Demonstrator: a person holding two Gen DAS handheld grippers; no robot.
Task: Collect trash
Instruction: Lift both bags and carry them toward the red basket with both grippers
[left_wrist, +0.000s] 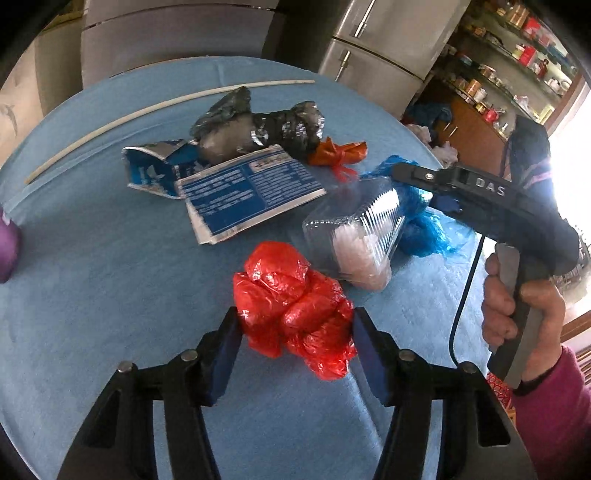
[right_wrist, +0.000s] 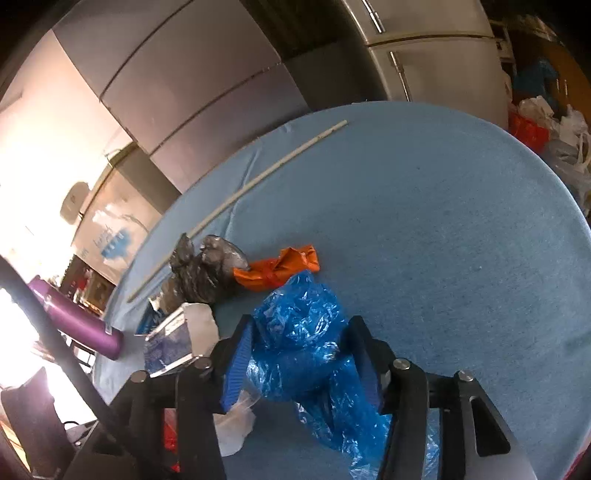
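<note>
Left gripper (left_wrist: 295, 332): held low over the table, its two blue pads set against either side of the red bag, which is pinched between them.
Red bag (left_wrist: 295, 306): a crumpled plastic bag resting on the table at the near edge of the trash pile.
Right gripper (right_wrist: 299, 354): closed onto the blue bag, with both ribbed pads pressed into the plastic; seen from the left wrist view, it is gripped by a hand (left_wrist: 517, 317) in a pink sleeve.
Blue bag (right_wrist: 306, 347): bunched between the right pads, its loose end trailing toward the camera over the table.
Clear plastic tray (left_wrist: 354, 236): lying between the red bag and the blue bag, with something white inside.
Blue printed wrapper (left_wrist: 243, 188): spread flat behind the red bag.
Grey foil bundle (left_wrist: 258, 125): placed at the far side of the pile, touching the wrapper.
Orange wrapper (right_wrist: 280, 267): knotted, just beside the foil bundle.
White stick (right_wrist: 240, 195): laid along the far rim of the table.
Table (right_wrist: 461, 240): covered by a light blue cloth.
Purple bottle (right_wrist: 77, 317): lying at the table's left edge.
</note>
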